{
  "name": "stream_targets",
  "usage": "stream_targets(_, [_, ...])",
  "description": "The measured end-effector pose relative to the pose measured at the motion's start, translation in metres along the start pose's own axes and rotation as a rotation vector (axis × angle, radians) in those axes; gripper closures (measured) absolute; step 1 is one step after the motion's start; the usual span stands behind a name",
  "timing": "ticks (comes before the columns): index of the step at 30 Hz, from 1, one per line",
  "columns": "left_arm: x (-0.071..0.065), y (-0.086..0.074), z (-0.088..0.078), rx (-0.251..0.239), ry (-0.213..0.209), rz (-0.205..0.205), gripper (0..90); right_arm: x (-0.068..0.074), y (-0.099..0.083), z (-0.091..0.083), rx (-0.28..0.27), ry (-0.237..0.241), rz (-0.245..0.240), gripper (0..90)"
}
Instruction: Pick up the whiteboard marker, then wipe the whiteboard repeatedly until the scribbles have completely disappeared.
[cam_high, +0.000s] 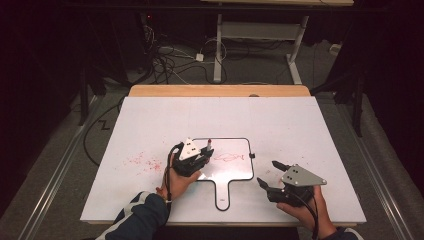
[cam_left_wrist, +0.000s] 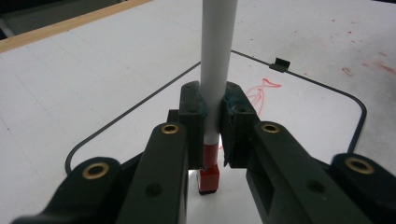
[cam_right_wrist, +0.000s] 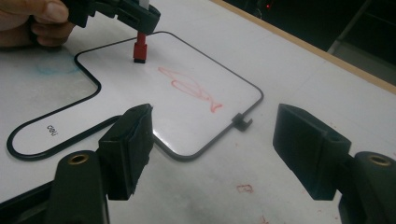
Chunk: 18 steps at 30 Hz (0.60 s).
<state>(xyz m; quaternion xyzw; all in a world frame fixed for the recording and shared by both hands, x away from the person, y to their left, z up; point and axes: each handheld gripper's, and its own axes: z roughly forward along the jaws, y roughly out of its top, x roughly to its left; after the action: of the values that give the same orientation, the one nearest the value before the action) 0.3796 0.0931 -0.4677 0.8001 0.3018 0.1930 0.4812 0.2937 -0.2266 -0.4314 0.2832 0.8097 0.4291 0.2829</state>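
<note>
One red marker (cam_left_wrist: 215, 84) (upright) over whiteboard (cam_high: 239, 171)

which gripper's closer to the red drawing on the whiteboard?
Left. The left gripper holds the marker upright over the whiteboard, just beside the red drawing. The right gripper hangs open off the board's right edge, farther from the drawing.

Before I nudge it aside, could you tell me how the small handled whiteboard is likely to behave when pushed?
The whiteboard lies flat and looks thin, so it is probably light and should slide easily on the smooth white table. Its glossy face seems slippery. Pushing at the narrow handle would likely swing it round.
</note>
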Motion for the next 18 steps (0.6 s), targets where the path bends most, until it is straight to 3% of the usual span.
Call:
stream_targets(5, [-0.001, 0.008, 0.014, 0.005, -0.002, 0.013, 78.8, 0.001, -0.001, 0.002, 0.007, 0.000, -0.006, 29.6])
stream_targets(13, [0.003, 0.014, 0.022, 0.008, -0.010, -0.017, 78.8, 0.003, -0.002, 0.007, 0.019, 0.005, -0.026, 29.5])
stream_targets(15, [-0.004, 0.017, 0.026, 0.018, -0.013, -0.009, 78.8, 0.003, -0.002, 0.007, 0.021, 0.005, -0.026, 29.5])
stream_targets(17, [-0.016, 0.021, 0.030, 0.034, 0.008, 0.041, 78.8, 0.004, -0.003, 0.007, 0.026, 0.008, -0.032, 29.5])
stream_targets(18, [-0.020, 0.023, 0.032, 0.034, 0.005, 0.046, 78.8, 0.004, -0.003, 0.006, 0.028, 0.005, -0.038, 29.4])
